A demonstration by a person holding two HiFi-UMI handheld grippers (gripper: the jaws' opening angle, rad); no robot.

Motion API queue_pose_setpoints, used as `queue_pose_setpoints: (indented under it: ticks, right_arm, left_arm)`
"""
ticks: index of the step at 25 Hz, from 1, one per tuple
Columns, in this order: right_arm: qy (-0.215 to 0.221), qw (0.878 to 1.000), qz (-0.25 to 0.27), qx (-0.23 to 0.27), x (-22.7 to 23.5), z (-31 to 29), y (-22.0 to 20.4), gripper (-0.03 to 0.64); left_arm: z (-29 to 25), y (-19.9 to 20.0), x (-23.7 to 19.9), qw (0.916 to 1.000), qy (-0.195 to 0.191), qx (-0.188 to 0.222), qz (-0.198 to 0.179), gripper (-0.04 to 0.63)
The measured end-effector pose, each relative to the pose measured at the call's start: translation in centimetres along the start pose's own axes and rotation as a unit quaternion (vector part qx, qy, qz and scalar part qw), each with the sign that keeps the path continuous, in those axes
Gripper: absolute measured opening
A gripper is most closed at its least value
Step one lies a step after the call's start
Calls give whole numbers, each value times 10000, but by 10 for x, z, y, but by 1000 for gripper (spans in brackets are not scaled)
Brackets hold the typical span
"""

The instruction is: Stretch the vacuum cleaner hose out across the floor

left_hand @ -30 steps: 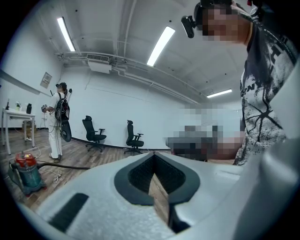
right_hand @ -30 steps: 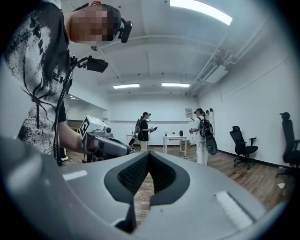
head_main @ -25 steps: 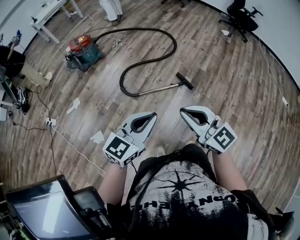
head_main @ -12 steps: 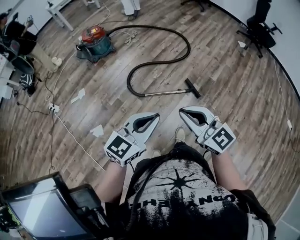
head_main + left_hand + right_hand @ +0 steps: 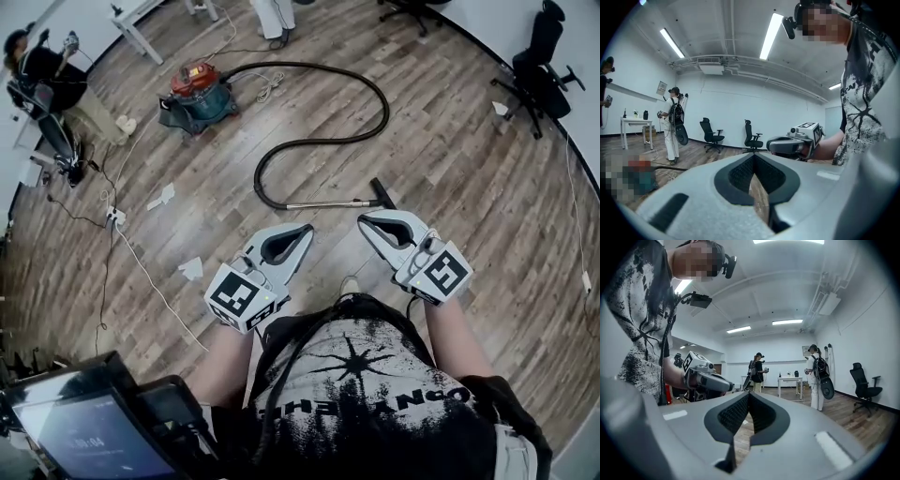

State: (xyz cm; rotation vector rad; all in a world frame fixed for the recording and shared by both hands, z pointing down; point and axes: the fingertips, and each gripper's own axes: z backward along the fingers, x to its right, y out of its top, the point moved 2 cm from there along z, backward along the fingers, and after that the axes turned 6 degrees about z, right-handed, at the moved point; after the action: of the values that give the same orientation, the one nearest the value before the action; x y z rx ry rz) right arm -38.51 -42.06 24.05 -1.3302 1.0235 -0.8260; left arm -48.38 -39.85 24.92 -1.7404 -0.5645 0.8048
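Vacuum cleaner hose (image 5: 385,105): black, lying in a loose S-curve on the wooden floor (image 5: 469,187), running from the red-topped canister (image 5: 197,89) to the nozzle (image 5: 382,192).
Left gripper (image 5: 305,230), right gripper (image 5: 366,223): jaws clenched together, nothing between them. The hose lies ahead of both, untouched, with the nozzle end nearest the right gripper.

floor nozzle (image 5: 378,189): near end was hidden behind right gripper (image 5: 364,222) | hose (image 5: 665,167): only 1 short stretch showed past left gripper (image 5: 752,156) | standing person (image 5: 272,14), floor's far edge: cut off above legs | white desk (image 5: 141,11): cut by top edge | screen (image 5: 84,433): cut by bottom edge, print too small to read
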Motion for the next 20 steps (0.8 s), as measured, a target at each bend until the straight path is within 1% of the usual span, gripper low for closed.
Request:
queue_pose_setpoints:
  ticks: [2,5,10,13,15,17,20]
  right_arm:
    - [26,9999,-21,136,19,12,-4,6]
    - [96,9998,60,177,41,24,-11,6]
    - [139,9995,-29,265,67,32,-14,6]
    - [124,9997,-206,34,78,35,-26,6]
    - [99,9997,-239,3,84,33,-31,6]
    - [54,9997,-224,21,90,30,-35,6]
    - [14,9993,-353,-102,95,23,-42,6]
  left_arm:
    - [-22,2,3,10000,47,-1,-21,1]
    - [-51,8,8,9999,85,53,-17,0]
    - [-76,17,9,9999,148,56,-4,0]
    - [-82,16,0,9997,234,10,37,2]
    - [-86,15,-8,9997,251,-8,74,1]
    - [-90,13,-14,9997,218,-20,93,0]
    - [-97,10,-27,9999,90,-77,116,2]
